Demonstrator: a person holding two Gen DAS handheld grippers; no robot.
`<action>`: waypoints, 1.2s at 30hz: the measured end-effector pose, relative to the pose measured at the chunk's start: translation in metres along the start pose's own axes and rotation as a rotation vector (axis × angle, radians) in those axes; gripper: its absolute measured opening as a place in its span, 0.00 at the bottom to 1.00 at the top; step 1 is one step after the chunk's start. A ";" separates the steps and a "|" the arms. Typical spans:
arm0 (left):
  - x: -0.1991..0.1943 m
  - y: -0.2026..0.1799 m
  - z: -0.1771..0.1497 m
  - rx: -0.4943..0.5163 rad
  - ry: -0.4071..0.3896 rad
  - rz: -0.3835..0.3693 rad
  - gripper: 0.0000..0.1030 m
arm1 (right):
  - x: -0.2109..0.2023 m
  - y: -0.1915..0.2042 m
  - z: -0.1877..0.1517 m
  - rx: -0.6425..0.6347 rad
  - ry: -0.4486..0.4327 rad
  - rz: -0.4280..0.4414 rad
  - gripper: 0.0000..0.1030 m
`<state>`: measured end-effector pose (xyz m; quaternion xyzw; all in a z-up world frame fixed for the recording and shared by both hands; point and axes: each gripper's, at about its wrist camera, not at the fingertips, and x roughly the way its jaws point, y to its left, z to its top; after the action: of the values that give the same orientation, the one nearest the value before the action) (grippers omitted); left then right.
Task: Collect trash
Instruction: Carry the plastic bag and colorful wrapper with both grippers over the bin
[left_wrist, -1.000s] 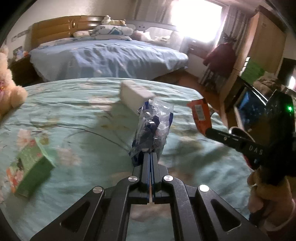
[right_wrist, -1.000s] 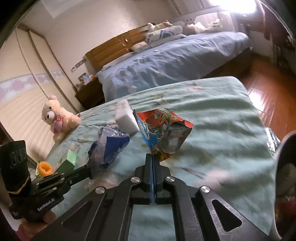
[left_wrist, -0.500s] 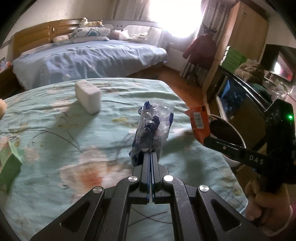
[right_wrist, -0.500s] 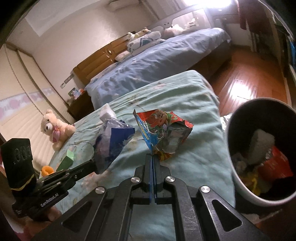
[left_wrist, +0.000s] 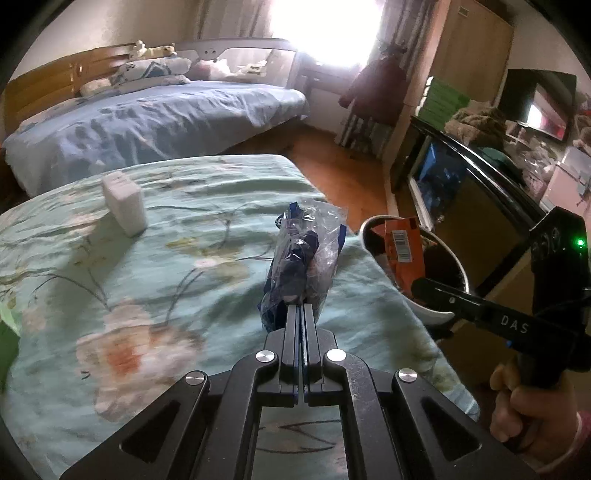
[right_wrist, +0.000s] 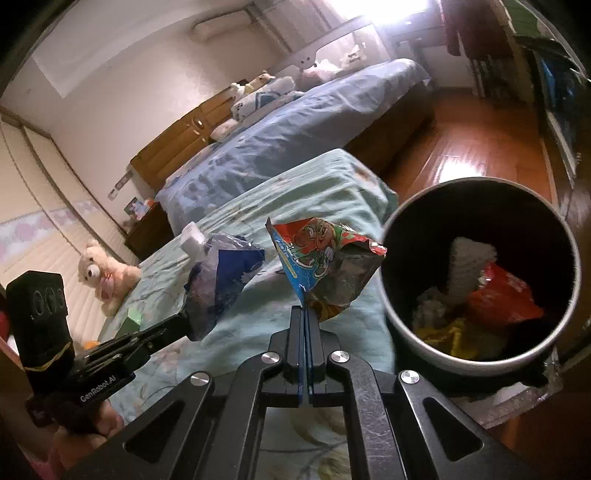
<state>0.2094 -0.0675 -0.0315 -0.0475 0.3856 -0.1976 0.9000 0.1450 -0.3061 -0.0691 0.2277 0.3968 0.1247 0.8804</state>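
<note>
We carry two pieces of trash above the green floral bedspread (left_wrist: 192, 236). Our left tongs (left_wrist: 303, 308) are clenched on a crumpled clear-and-blue plastic wrapper (left_wrist: 304, 258), which stands up from the pinched tips over the bed's near corner. Our right tongs (right_wrist: 306, 309) are clenched on an empty snack bag (right_wrist: 325, 266) printed with cartoon figures in red, green and blue, its silver lining showing at the torn side; from the left wrist view its orange back with a barcode shows in front of the bin. The two pieces hang near each other, apart. Just beside the bed's edge, on the floor, stands a round bin (right_wrist: 410, 317) with a pale wall and dark inside, already holding a red wrapper, something yellow and a white piece. The snack bag hangs just beside the bin's rim. On the bedspread farther off lie a white packet (left_wrist: 123, 205) and a cream teddy bear (right_wrist: 105, 271). Beyond is a bed with a blue cover (left_wrist: 155, 122).
</note>
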 end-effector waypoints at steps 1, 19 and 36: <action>0.001 -0.003 0.001 0.005 0.002 -0.004 0.00 | -0.003 -0.003 0.000 0.005 -0.005 -0.004 0.00; 0.032 -0.052 0.015 0.092 0.029 -0.065 0.00 | -0.039 -0.052 -0.003 0.097 -0.069 -0.078 0.00; 0.057 -0.084 0.025 0.146 0.054 -0.081 0.00 | -0.045 -0.083 -0.001 0.152 -0.083 -0.115 0.00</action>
<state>0.2364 -0.1684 -0.0328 0.0080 0.3923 -0.2628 0.8815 0.1183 -0.3957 -0.0822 0.2757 0.3808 0.0342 0.8820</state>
